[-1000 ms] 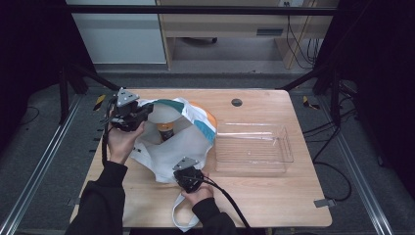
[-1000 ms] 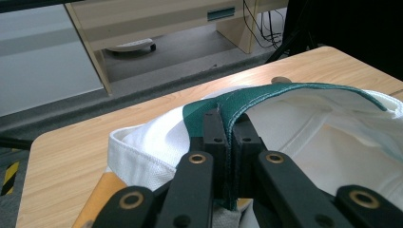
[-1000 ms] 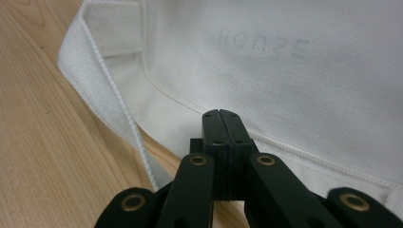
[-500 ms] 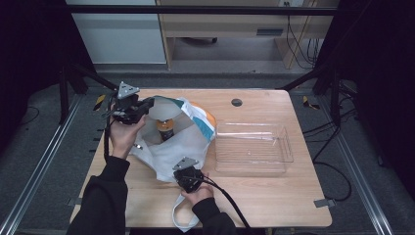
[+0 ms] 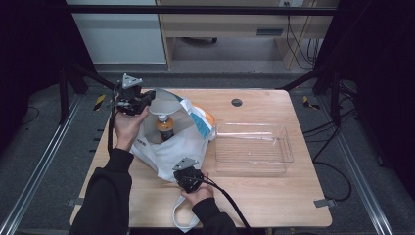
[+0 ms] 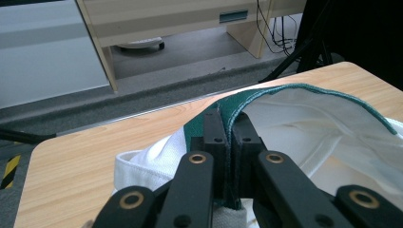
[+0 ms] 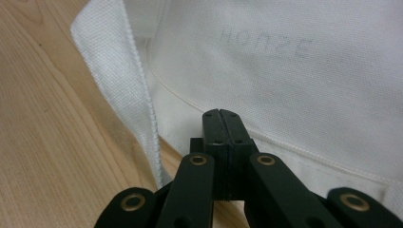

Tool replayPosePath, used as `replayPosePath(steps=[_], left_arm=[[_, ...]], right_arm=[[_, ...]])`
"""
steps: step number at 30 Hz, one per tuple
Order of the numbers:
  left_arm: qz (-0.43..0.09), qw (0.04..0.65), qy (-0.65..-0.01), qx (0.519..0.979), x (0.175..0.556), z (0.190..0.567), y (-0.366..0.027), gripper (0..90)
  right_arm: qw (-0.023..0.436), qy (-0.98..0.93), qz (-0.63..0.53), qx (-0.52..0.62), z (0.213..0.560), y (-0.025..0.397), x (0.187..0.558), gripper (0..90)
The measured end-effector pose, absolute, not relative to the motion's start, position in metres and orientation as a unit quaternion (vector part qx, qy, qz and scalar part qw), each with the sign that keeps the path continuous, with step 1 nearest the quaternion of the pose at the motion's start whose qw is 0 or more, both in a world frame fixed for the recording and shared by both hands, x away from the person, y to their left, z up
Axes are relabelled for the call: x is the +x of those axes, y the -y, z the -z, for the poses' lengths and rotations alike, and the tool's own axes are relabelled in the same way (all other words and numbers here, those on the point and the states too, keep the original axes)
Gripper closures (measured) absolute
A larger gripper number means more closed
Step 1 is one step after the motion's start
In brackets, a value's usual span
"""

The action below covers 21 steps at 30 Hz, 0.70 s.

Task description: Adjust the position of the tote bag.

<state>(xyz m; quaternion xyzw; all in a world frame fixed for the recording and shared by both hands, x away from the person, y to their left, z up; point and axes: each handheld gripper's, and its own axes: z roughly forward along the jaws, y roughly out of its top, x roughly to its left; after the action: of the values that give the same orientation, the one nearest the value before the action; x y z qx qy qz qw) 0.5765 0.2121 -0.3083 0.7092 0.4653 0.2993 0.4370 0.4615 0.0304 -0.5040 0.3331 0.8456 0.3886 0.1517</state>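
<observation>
Lifted higher since a second ago, the left gripper (image 5: 147, 95) clamps the green-trimmed rim of the white tote bag (image 5: 166, 152), holding its mouth open on the wooden table (image 5: 274, 205). From above, an orange-capped bottle (image 5: 165, 126) stands inside; the left gripper view hides it behind cloth. The right gripper (image 7: 221, 114), jaws pressed together, pins the bag's lower edge beside its strap (image 7: 119, 71). Rightward sits a clear tray (image 5: 254, 149).
</observation>
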Motion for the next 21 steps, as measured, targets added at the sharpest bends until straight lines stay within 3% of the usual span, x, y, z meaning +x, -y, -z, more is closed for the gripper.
replayPosePath(steps=[21], left_arm=[[-0.298, 0.404, -0.496, 0.709, 0.622, 0.331, -0.205, 87.1]], right_arm=[[0.151, -0.846, -0.388, 0.333, 0.504, -0.03, 0.462, 90.0]])
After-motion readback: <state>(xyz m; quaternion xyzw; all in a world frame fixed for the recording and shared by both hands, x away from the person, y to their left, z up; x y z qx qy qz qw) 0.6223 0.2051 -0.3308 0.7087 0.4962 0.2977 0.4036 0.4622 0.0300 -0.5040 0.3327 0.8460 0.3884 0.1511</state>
